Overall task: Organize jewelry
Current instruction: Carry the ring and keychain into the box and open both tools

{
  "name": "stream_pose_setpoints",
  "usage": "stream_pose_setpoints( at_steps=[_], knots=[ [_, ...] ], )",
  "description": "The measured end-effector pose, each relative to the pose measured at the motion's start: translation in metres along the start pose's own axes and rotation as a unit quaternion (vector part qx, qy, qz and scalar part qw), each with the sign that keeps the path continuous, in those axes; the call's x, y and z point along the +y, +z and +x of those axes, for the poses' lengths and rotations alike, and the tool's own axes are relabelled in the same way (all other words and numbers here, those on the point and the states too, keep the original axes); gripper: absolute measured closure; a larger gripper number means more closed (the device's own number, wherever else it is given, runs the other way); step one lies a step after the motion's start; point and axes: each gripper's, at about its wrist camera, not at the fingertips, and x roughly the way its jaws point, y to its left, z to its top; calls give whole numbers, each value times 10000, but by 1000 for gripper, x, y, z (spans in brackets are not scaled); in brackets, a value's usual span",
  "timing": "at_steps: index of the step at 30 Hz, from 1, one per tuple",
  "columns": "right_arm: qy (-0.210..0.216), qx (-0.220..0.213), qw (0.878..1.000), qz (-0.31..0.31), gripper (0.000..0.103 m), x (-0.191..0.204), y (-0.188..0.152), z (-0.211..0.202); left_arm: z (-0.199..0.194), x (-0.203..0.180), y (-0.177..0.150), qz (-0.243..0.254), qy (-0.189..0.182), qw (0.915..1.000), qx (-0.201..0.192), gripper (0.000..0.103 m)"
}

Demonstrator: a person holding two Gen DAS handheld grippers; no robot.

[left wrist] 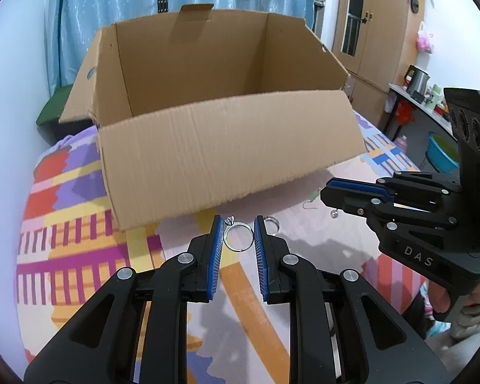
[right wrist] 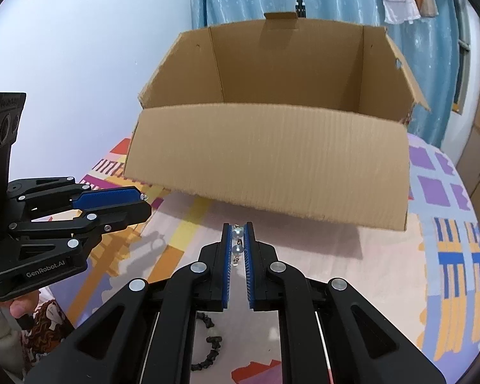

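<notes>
A silver ring with a stone sits between the blue pads of my left gripper, which is shut on it. A second silver ring lies on the bedspread just right of it. My right gripper is shut on a pearl bead earring; it also shows at the right of the left wrist view. The open cardboard box stands just beyond both grippers, also seen from the right wrist. A green earring and a small silver bead lie near the box.
A black beaded bracelet lies on the patterned bedspread under my right gripper. A wooden wardrobe and a shelf with a blue basin stand at the right. Blue curtains hang behind the box.
</notes>
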Motion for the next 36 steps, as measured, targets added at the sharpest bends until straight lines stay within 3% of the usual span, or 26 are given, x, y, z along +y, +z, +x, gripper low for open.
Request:
stream_pose_setpoints(
  at_steps=[13, 36],
  knots=[
    [-54, -489, 9980, -389, 95, 1, 51, -25, -1, -1, 35, 101, 117, 9996, -236, 84],
    [-130, -846, 9950, -514, 95, -1, 123, -9, 10, 24, 112, 167, 317, 9975, -615, 84]
  ],
)
